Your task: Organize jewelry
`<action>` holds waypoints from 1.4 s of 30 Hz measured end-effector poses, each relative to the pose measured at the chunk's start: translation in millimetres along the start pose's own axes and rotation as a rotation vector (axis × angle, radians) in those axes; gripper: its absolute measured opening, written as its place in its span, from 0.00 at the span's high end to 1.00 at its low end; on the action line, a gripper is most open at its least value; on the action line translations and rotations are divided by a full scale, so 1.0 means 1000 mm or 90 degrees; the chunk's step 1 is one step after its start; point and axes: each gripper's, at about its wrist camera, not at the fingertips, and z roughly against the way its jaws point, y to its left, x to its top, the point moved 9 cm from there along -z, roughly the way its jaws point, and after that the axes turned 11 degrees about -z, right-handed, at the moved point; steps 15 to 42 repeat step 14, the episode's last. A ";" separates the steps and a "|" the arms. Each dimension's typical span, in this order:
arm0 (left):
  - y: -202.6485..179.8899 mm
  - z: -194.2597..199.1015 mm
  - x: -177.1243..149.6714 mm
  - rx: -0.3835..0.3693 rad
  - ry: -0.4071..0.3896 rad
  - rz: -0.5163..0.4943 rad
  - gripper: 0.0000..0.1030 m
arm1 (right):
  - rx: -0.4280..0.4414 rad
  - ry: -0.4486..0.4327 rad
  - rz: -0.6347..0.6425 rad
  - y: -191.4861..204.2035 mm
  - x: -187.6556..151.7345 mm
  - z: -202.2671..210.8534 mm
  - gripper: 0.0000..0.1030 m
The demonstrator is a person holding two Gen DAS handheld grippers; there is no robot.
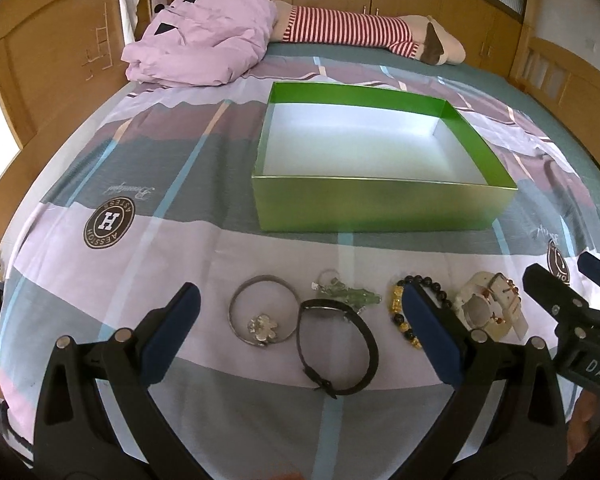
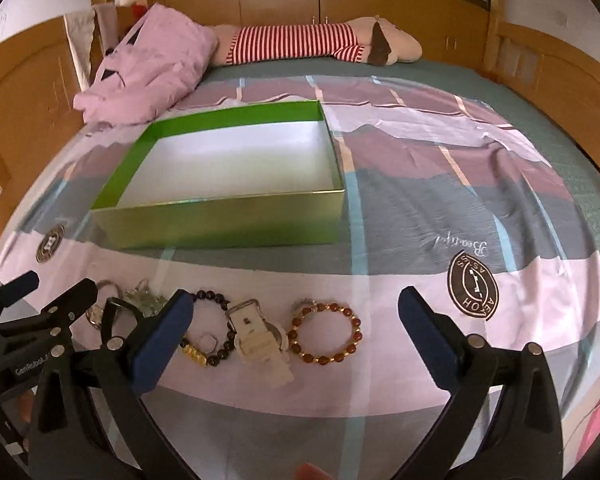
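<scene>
Now both tongs, left (image 1: 300, 320) and right (image 2: 296, 320), gape empty over jewelry on the bed; the box (image 1: 380, 208) sits at twelve o'clock. Grabbing the bangle (image 1: 264, 316) could drag the touching watch (image 1: 336, 348).

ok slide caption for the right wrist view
Open right hand-held gripper above jewelry row, empty green box behind.
</scene>
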 end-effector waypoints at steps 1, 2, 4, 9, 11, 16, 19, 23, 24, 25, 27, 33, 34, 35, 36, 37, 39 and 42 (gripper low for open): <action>0.000 0.000 0.000 -0.001 0.000 0.002 0.02 | 0.000 0.000 0.001 0.001 0.000 0.000 0.01; 0.001 0.001 0.000 0.000 0.002 0.004 0.02 | 0.001 0.000 0.002 0.002 0.000 0.000 0.01; 0.002 0.001 0.000 0.000 0.003 0.008 0.02 | 0.002 0.001 0.004 0.003 -0.002 0.000 0.01; 0.001 0.002 -0.002 -0.014 0.010 0.015 0.02 | 0.001 0.005 0.007 0.005 -0.006 -0.002 0.01; 0.000 0.003 -0.002 -0.017 0.011 0.015 0.02 | 0.003 0.005 0.009 0.007 -0.006 -0.002 0.01; 0.001 0.003 -0.003 -0.011 0.013 0.014 0.02 | 0.002 0.001 0.014 0.010 -0.007 -0.002 0.01; 0.001 0.003 -0.003 -0.011 0.013 0.014 0.02 | 0.002 0.001 0.014 0.010 -0.007 -0.002 0.01; 0.001 0.003 -0.003 -0.011 0.013 0.014 0.02 | 0.002 0.001 0.014 0.010 -0.007 -0.002 0.01; 0.001 0.003 -0.003 -0.011 0.013 0.014 0.02 | 0.002 0.001 0.014 0.010 -0.007 -0.002 0.01; 0.001 0.003 -0.003 -0.011 0.013 0.014 0.02 | 0.002 0.001 0.014 0.010 -0.007 -0.002 0.01; 0.001 0.003 -0.003 -0.011 0.013 0.014 0.02 | 0.002 0.001 0.014 0.010 -0.007 -0.002 0.01; 0.001 0.003 -0.003 -0.011 0.013 0.014 0.02 | 0.002 0.001 0.014 0.010 -0.007 -0.002 0.01; 0.001 0.003 -0.003 -0.011 0.013 0.014 0.02 | 0.002 0.001 0.014 0.010 -0.007 -0.002 0.01; 0.001 0.003 -0.003 -0.011 0.013 0.014 0.02 | 0.002 0.001 0.014 0.010 -0.007 -0.002 0.01; 0.001 0.003 -0.003 -0.011 0.013 0.014 0.02 | 0.002 0.001 0.014 0.010 -0.007 -0.002 0.01; 0.001 0.003 -0.003 -0.011 0.013 0.014 0.02 | 0.002 0.001 0.014 0.010 -0.007 -0.002 0.01; 0.001 0.003 -0.003 -0.011 0.013 0.014 0.02 | 0.002 0.001 0.014 0.010 -0.007 -0.002 0.01; 0.001 0.003 -0.003 -0.011 0.013 0.014 0.02 | 0.002 0.001 0.014 0.010 -0.007 -0.002 0.01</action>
